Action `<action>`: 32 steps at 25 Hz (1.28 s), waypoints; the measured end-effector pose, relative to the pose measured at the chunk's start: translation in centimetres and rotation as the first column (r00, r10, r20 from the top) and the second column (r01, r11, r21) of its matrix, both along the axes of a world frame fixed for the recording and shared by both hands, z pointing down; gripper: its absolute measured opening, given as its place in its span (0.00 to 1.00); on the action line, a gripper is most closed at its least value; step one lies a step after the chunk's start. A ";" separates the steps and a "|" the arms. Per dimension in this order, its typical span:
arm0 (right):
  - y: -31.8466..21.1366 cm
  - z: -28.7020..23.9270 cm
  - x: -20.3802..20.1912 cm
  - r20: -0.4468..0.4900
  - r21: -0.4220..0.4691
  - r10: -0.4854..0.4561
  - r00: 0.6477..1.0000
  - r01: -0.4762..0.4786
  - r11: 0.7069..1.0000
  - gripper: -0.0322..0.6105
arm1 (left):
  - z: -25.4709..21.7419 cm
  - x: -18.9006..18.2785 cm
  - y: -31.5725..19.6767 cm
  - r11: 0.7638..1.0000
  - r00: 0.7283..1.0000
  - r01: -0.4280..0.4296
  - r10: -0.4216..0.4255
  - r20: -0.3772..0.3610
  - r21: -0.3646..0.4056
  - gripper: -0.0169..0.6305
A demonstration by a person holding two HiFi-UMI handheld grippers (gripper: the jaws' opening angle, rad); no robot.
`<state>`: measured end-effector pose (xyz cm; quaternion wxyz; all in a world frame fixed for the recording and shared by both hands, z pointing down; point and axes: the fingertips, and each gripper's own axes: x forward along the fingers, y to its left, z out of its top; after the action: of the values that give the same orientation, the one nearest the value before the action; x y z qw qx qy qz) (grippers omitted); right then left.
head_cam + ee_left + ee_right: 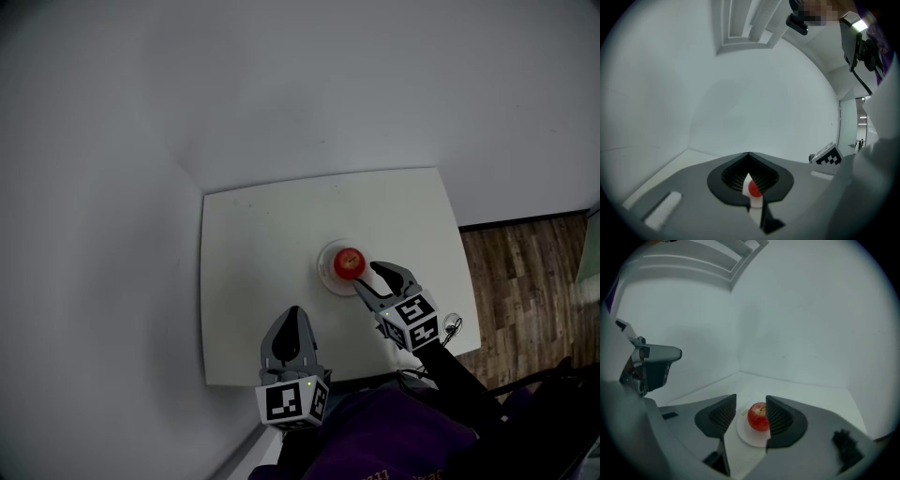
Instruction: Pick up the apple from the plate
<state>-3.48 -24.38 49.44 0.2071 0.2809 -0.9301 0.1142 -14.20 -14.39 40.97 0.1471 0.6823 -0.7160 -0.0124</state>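
A red apple (pixel 349 262) sits on a small white plate (pixel 328 276) in the middle of a white table (pixel 253 272). My right gripper (pixel 366 275) is at the plate's near right rim, open, its fingertips just short of the apple. In the right gripper view the apple (pixel 758 417) lies on the plate (pixel 751 437) ahead of my right gripper (pixel 751 399), partly hidden by the right finger (pixel 783 420); no pad touches it. My left gripper (pixel 293 314) hovers over the table's near edge, shut and empty. In the left gripper view, below the touching tips of my left gripper (pixel 748 154), a sliver of the apple (pixel 753 188) shows.
The table stands in a corner of pale walls (pixel 112 141). Wooden floor (pixel 525 281) lies to the right of it. The person's purple clothing (pixel 394 441) fills the bottom edge. The table's near edge (pixel 244 380) is right under my left gripper.
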 end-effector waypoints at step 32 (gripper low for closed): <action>-4.9 9.1 -4.1 -0.179 -0.111 0.011 0.984 -0.031 0.993 0.62 | 2.4 -5.1 -0.3 0.997 0.999 -0.009 0.011 0.032 -0.078 0.03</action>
<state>-7.60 -29.24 58.52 0.3038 0.2876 -0.8969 0.1436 -19.29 -14.73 43.35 0.1621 0.6799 -0.7147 0.0271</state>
